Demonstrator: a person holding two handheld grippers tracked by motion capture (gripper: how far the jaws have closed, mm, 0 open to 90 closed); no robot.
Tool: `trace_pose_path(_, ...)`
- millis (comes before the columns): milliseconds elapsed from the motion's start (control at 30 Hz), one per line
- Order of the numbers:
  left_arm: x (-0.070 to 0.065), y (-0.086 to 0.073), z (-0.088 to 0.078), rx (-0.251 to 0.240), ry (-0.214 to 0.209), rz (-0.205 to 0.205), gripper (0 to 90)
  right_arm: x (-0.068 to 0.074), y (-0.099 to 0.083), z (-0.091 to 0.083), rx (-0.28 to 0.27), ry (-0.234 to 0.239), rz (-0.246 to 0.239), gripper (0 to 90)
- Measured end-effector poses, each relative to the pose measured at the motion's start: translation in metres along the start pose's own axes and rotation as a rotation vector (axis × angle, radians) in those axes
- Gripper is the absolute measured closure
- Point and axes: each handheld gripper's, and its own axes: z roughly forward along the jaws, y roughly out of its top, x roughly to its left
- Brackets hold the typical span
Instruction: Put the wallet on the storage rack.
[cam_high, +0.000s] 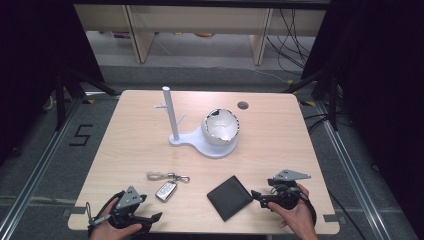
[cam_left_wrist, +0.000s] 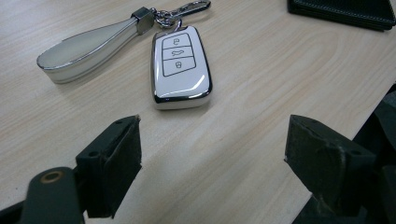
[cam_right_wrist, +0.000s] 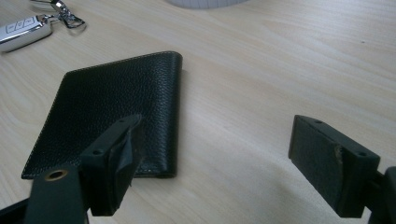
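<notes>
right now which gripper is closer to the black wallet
The right gripper. It sits just beside the wallet, at its right edge, jaws open and not touching. The left gripper is farther off to the wallet's left, facing the car key.

Pale wood-grain table (cam_high: 280, 135); glossy white car key fob with chrome trim (cam_left_wrist: 180, 67) and white leather strap (cam_left_wrist: 86, 49). Black pebbled-leather wallet with light stitching (cam_right_wrist: 112, 112). White stand with post (cam_high: 172, 122); black tongs (cam_left_wrist: 212, 168).

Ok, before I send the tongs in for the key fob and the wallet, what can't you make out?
- Wallet: the left gripper view's top edge cuts it off.
- Key fob: the right gripper view's left edge cuts it off.
- Bowl on the white stand: contents too small to tell in the high view.
</notes>
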Motion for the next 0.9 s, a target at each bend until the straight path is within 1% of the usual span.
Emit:
trace_pose_path(33, 0.000, 0.000, 0.000, 0.001, 0.002, 0.002, 18.2, 0.000, 0.000, 0.000, 0.001, 0.001, 0.000, 19.3)
trace_pose_path(67, 0.001, 0.001, 0.000, 0.008, 0.001, 0.024, 18.2, 0.000, 0.000, 0.000, 0.003, 0.003, 0.002, 19.3)
trace_pose_path(100, 0.000, 0.001, 0.001, 0.008, 0.010, 0.026, 18.2, 0.003, -0.001, -0.001, 0.018, 0.003, 0.042, 19.5)
trace_pose_path(133, 0.002, 0.002, 0.003, -0.010, -0.015, 0.075, 18.4, 0.000, -0.001, -0.001, 0.008, 0.002, 0.007, 19.9)
trace_pose_path(167, 0.002, 0.002, 0.002, -0.005, -0.010, 0.090, 19.1, 0.003, -0.001, -0.001, 0.007, 0.012, 0.046, 20.3)
trace_pose_path(200, -0.001, 0.002, 0.003, -0.014, -0.007, 0.062, 19.5, 0.002, 0.000, 0.000, 0.001, 0.017, 0.035, 20.6)
trace_pose_path(233, -0.001, 0.003, 0.003, -0.010, -0.004, 0.079, 19.9, 0.001, 0.000, 0.000, 0.000, 0.016, 0.026, 21.0)
trace_pose_path(267, -0.003, 0.003, 0.003, -0.013, -0.005, 0.065, 21.0, 0.001, 0.000, 0.000, 0.002, 0.024, 0.024, 21.4)
trace_pose_path(300, -0.003, 0.004, 0.004, -0.025, -0.004, 0.081, 22.0, 0.001, 0.000, -0.001, 0.013, 0.024, 0.026, 22.1)
trace_pose_path(333, -0.005, 0.003, 0.004, -0.022, 0.001, 0.063, 22.6, 0.002, 0.000, -0.001, 0.013, 0.035, 0.045, 22.4)
trace_pose_path(367, -0.008, 0.003, 0.004, -0.016, -0.014, 0.048, 23.4, 0.001, 0.000, -0.001, 0.001, 0.043, 0.041, 22.4)
trace_pose_path(400, -0.011, 0.003, 0.004, -0.012, -0.016, 0.038, 24.8, 0.001, 0.001, -0.002, 0.010, 0.037, 0.033, 22.6)
trace_pose_path(433, -0.014, 0.003, 0.005, -0.018, -0.015, 0.022, 25.9, -0.001, 0.001, 0.000, 0.007, 0.056, 0.028, 22.8)
trace_pose_path(467, -0.016, 0.004, 0.007, -0.026, -0.031, 0.029, 26.5, 0.000, 0.002, -0.001, 0.017, 0.049, 0.033, 23.0)
trace_pose_path(500, -0.018, 0.005, 0.008, -0.030, -0.036, 0.033, 27.0, 0.000, 0.001, 0.000, 0.007, 0.051, 0.020, 23.2)
trace_pose_path(533, -0.019, 0.006, 0.008, -0.020, -0.044, 0.049, 27.9, 0.001, 0.002, 0.000, 0.005, 0.059, 0.022, 23.4)
trace_pose_path(567, -0.021, 0.007, 0.010, -0.019, -0.043, 0.052, 28.7, 0.001, 0.002, 0.000, 0.013, 0.065, 0.026, 23.5)
trace_pose_path(600, -0.023, 0.008, 0.012, -0.016, -0.055, 0.041, 29.3, 0.004, 0.003, 0.000, 0.017, 0.078, 0.057, 23.7)
trace_pose_path(633, -0.023, 0.008, 0.012, -0.016, -0.055, 0.041, 29.9, 0.004, 0.003, 0.000, 0.017, 0.078, 0.057, 23.7)
trace_pose_path(667, -0.024, 0.009, 0.013, -0.019, -0.058, 0.040, 31.8, 0.002, 0.005, 0.001, 0.005, 0.075, 0.017, 23.9)
trace_pose_path(700, -0.027, 0.010, 0.014, -0.033, -0.073, 0.033, 31.8, 0.002, 0.005, 0.001, 0.005, 0.075, 0.017, 23.9)
trace_pose_path(733, -0.029, 0.012, 0.018, -0.035, -0.084, 0.041, 33.5, 0.006, 0.006, 0.001, 0.015, 0.097, 0.049, 24.3)
trace_pose_path(767, -0.031, 0.013, 0.019, -0.035, -0.090, 0.051, 34.2, 0.004, 0.007, 0.003, 0.007, 0.108, 0.026, 24.4)
trace_pose_path(833, -0.034, 0.016, 0.022, -0.027, -0.103, 0.066, 35.9, 0.005, 0.008, 0.004, 0.012, 0.114, 0.029, 25.0)
trace_pose_path(867, -0.034, 0.016, 0.022, -0.027, -0.103, 0.066, 36.7, 0.005, 0.008, 0.004, 0.012, 0.114, 0.029, 25.0)
trace_pose_path(900, -0.035, 0.018, 0.024, -0.019, -0.102, 0.095, 36.7, 0.008, 0.008, 0.004, 0.017, 0.120, 0.043, 25.2)
